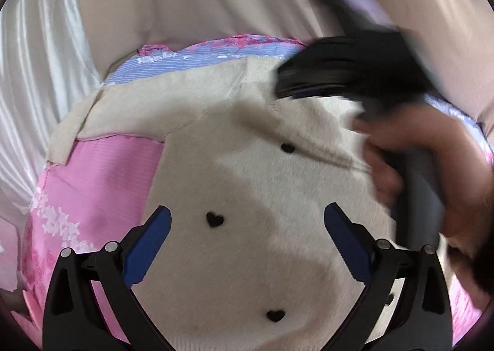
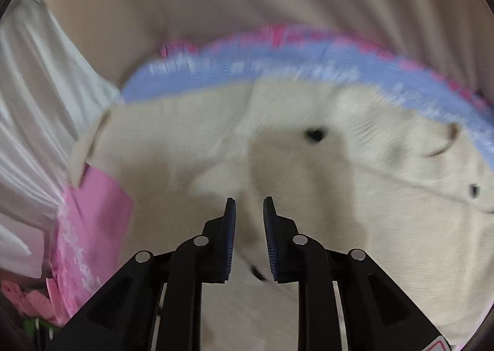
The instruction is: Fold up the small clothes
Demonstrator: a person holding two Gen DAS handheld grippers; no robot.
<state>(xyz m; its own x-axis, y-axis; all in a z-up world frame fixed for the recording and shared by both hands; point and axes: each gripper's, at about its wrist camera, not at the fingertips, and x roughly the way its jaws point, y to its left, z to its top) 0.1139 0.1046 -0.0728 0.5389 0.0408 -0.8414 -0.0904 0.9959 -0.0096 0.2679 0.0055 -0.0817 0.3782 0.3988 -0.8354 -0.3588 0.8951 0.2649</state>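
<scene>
A pink-and-blue floral sheet carries a cream sweater with black hearts — left gripper spread wide above it, right gripper narrowly parted, gripping nothing.

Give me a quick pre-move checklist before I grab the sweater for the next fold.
1. Left gripper open: ok, fingers spread wide above the sweater.
2. Left fingers free of fabric: ok, nothing between them.
3. Right gripper state: nearly closed, a narrow gap only; whether fabric is pinched, cannot tell.
4. Sweater lying flat: not ok, a fold near the right hand and the sleeve angled out to the left.
5. Sweater fully on the pink sheet: cannot tell, right side hidden by the hand.
6. Image sharp enough to aim: not ok, the right wrist view is motion-blurred.
</scene>
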